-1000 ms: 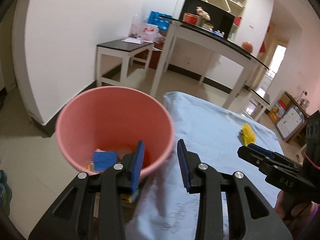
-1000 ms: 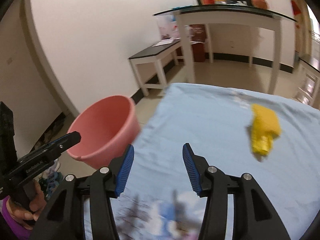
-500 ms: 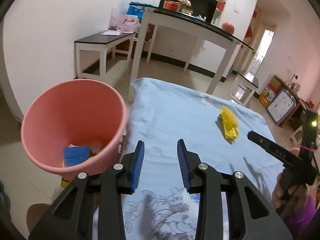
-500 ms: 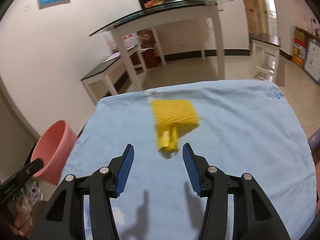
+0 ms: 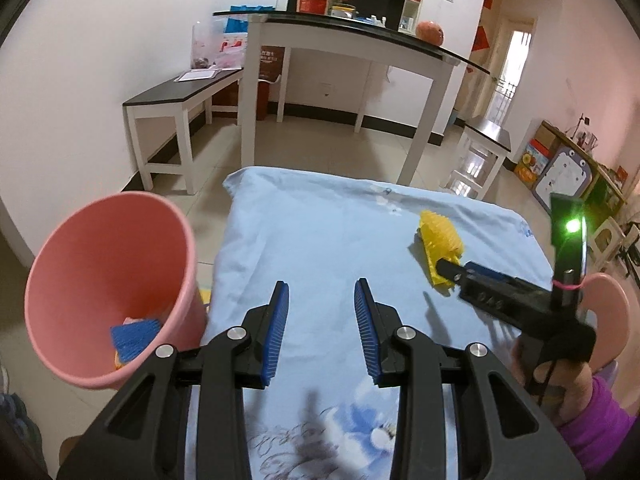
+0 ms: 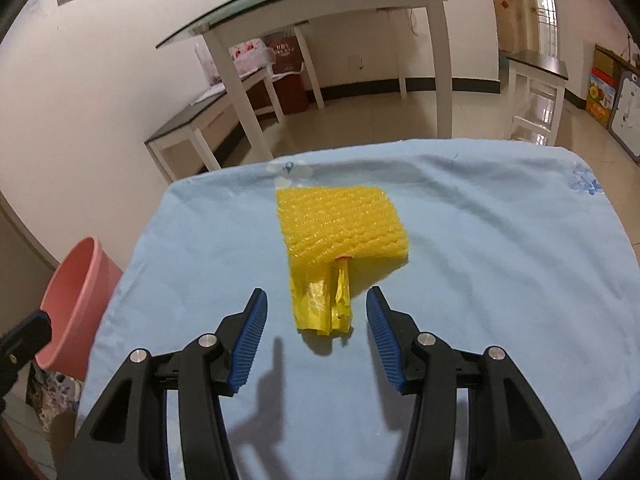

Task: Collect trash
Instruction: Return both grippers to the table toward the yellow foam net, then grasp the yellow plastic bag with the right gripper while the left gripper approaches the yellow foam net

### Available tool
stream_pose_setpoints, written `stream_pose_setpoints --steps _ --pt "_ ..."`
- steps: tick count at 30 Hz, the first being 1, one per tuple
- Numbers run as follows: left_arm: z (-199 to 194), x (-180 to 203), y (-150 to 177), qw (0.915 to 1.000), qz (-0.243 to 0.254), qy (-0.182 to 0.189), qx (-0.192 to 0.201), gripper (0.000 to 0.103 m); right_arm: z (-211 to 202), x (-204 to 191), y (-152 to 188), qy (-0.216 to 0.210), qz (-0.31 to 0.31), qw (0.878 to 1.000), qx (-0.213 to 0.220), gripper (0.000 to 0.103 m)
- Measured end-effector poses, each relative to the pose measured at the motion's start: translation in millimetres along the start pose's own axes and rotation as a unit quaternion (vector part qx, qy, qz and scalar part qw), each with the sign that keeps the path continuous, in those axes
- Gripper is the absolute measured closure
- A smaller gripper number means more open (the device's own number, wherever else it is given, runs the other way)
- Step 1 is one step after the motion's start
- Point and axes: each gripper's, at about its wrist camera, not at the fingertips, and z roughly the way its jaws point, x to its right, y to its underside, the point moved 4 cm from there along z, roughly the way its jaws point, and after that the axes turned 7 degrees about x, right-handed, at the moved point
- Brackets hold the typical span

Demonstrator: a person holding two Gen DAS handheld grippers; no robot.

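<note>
Two tools are in my view, and both stand wide with nothing between their blue ribbed pads. Nearest me, my right tool (image 6: 316, 316) hovers low over the light blue cloth-covered tabletop (image 6: 500, 280), its pads flanking the twisted tail of the yellow foam-mesh wrapper with a crumpled yellow plastic end (image 6: 340, 240). I judge the pick is about to happen: I should drop a little further, keep that tail centred between the pads, and close on it without pinching the cloth underneath, since the wrapper looks light and could slide away if nudged. My left tool (image 5: 320, 316) waits above the near edge of the tabletop, carrying nothing. Just off its left side stands the pink plastic bucket (image 5: 108, 280), with a blue foam-mesh piece (image 5: 134, 334) lying inside; that is where the wrapper should go.
</note>
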Motion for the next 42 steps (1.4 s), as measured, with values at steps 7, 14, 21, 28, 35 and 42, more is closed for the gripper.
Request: stream_pose_setpoints --steps 7,14,21,28,35,42 --pt "23 21 -10 0.9999 0.009 0.011 -0.006 0.069 11 2 3 -0.009 0.002 1.0 -0.03 0.092" --pt "45 46 -16 0.9984 -0.001 0.05 -0.027 0.068 -26 14 16 -0.043 0.028 0.998 -0.027 0.092" --pt "63 86 -19 0.9927 -0.008 0.106 -0.057 0.069 -56 18 34 -0.068 0.016 0.997 -0.033 0.092" --pt "72 109 -13 0.9888 0.008 0.128 -0.076 0.069 -89 27 57 -0.079 0.007 0.996 -0.04 0.092" --pt "86 137 -7 0.984 0.024 0.151 -0.092 0.069 -128 65 58 -0.008 0.019 1.0 0.016 0.092" --pt "105 165 10 0.9807 0.041 0.156 -0.111 0.069 -135 109 58 0.045 0.066 0.996 0.039 0.092"
